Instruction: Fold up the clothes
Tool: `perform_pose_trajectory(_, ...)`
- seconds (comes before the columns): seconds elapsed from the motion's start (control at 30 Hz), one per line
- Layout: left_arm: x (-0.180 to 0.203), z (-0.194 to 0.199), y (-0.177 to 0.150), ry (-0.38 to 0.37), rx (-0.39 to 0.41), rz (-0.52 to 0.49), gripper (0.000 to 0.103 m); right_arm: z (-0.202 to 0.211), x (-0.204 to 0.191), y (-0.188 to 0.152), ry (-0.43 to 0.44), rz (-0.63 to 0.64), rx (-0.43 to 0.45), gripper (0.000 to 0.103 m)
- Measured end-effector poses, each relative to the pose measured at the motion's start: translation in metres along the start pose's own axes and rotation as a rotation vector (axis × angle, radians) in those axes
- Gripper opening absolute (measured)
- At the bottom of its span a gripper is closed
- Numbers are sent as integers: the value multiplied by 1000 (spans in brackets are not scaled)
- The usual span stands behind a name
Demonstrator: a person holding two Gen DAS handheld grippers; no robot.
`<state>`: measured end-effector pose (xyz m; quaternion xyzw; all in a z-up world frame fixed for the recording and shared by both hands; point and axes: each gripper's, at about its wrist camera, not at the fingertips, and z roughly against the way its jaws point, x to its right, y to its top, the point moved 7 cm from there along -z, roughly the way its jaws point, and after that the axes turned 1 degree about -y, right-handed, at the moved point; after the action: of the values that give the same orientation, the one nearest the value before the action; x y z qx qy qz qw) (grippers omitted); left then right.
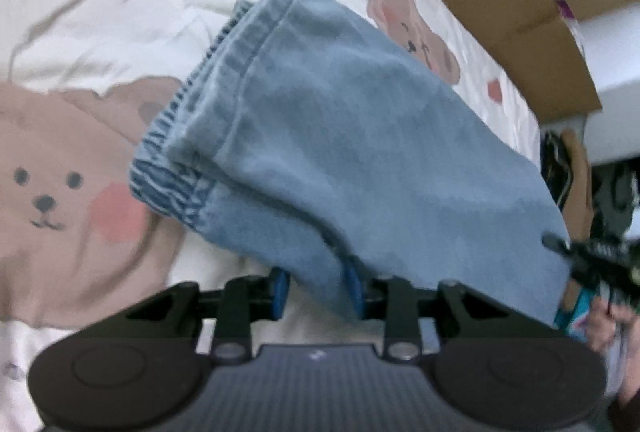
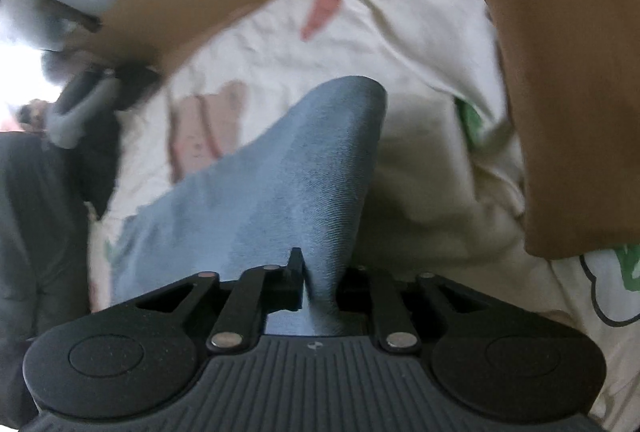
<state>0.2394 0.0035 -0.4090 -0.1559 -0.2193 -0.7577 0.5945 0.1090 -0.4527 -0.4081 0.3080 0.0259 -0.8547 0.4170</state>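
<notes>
Blurring is softening both views, and each gripper body is covering the lower part of its picture. In the left wrist view the jeans are lying folded over a sheet printed with bears, the hems pointing up and away and the elastic waistband showing at the left edge of the fold. The near edge of the denim is dropping between the blue pads of the left gripper; its jaws are standing narrow with cloth between them, but the fabric is hiding the pad faces, so whether they are pressing cannot be told. The right gripper is reaching in at the right border, cut off by the frame, touching the far corner of the denim.

In the right wrist view the jeans are rising as a ridge straight from the right gripper. Its jaws are standing narrow around a fold of denim; the right finger is lost in shadow, and a firm pinch cannot be confirmed. Cardboard is bordering the sheet at top and right.
</notes>
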Motion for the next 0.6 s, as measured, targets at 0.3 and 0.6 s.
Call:
perform_pose_trajectory(0.3,4,48,11,62,37,-172,27,-18,35,-29,42,-34,15,41)
perform_pose_trajectory(0.6,20,52,17,160,34,-263,27,-5,61,-63,173,-110,42,48)
